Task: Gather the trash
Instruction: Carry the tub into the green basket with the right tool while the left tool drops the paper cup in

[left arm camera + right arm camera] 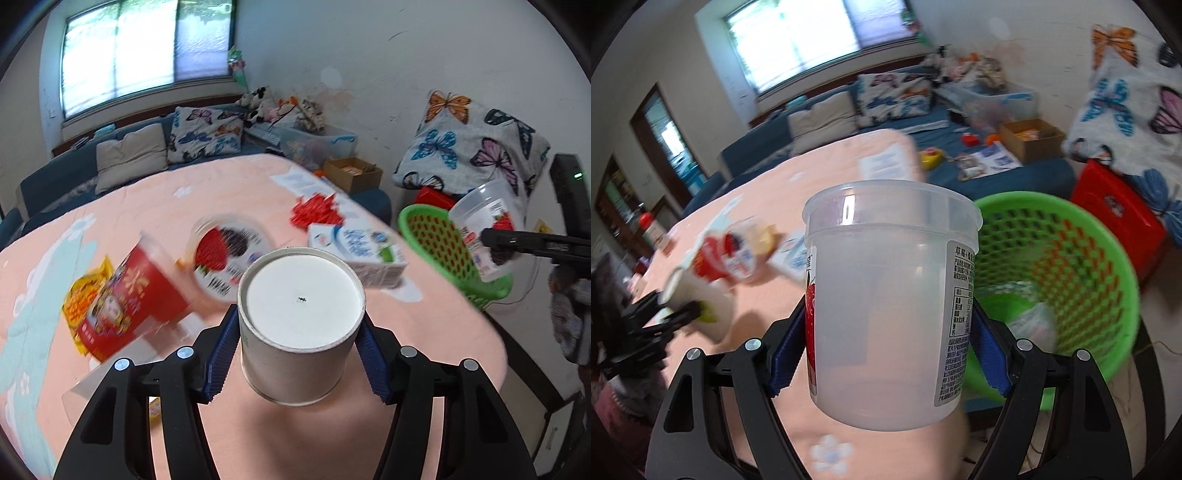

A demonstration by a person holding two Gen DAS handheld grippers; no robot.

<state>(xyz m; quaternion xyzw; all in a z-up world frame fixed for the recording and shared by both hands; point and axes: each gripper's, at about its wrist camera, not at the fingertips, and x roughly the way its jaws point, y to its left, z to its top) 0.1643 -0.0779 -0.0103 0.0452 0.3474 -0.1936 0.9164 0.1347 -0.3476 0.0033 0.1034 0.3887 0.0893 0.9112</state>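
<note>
Left wrist view: left gripper (pixel 300 347), blue pads clamped on both sides of a paper cup (pixel 300 328). Cup inverted, white base toward the camera, long axis roughly upright, lifted over the pink tablecloth (pixel 155 199). On the cloth behind: red cup (pixel 125 299) lying on its side, round lid (pixel 227 254), milk carton (pixel 356 254). Green basket (pixel 443 254) at the table's right edge.

Right wrist view: right gripper (pixel 888 332) clamped on a translucent plastic tub (pixel 886 306), rim up, axis upright, held at the table edge just left of the green basket (pixel 1071 273).
</note>
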